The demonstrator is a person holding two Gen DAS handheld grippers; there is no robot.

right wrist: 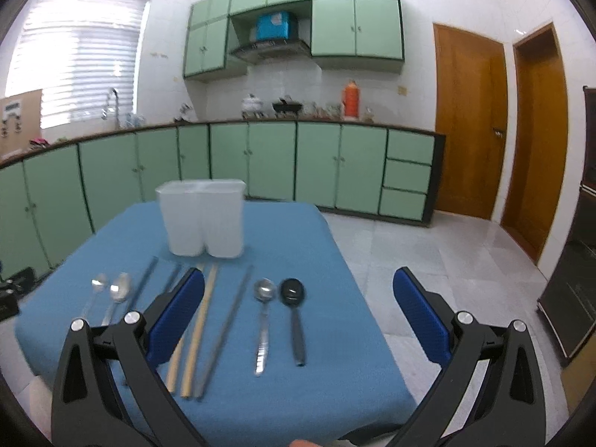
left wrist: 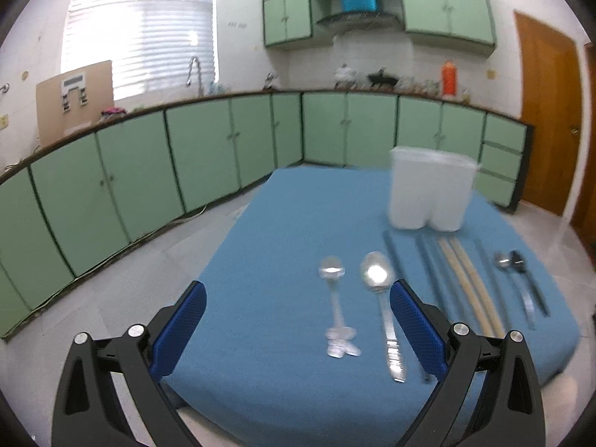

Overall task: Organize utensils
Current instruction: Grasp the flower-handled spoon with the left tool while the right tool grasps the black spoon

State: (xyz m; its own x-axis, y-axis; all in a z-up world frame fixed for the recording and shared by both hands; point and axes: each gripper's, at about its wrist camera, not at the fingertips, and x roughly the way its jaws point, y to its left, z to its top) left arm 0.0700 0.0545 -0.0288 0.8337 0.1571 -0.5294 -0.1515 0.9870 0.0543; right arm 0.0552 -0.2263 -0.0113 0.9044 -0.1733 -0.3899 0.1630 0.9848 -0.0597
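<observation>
Both of your tools are spread wide and carry nothing. Your left gripper [left wrist: 298, 320] hovers above the near left part of the blue-clothed table [left wrist: 260, 223], and the decorative-handled spoon [left wrist: 337, 305] lies between its fingers, with the larger steel spoon [left wrist: 383, 309] just inside the right finger. That framing suggests you are lined up on one of these two first.

Your right gripper [right wrist: 298, 316] hangs over the near right side of the table. Between its fingers lie the steel spoon [right wrist: 262, 326] and the black spoon [right wrist: 294, 316], side by side and apart. The wooden chopsticks [right wrist: 199, 331] and a grey chopstick [right wrist: 227, 320] run just beside its left finger; further grey chopsticks lie beyond that finger, partly hidden.

All the utensils lie in a row with handles toward you, which keeps each handle reachable from your side without crossing another piece. The white two-compartment holder [right wrist: 203, 219] stands upright ahead of both tools, past the utensil tips, so a lifted piece probably needs only a short forward carry and a tip-down drop. I judge nothing is sorted yet; whether the holder is empty I cannot tell.
</observation>
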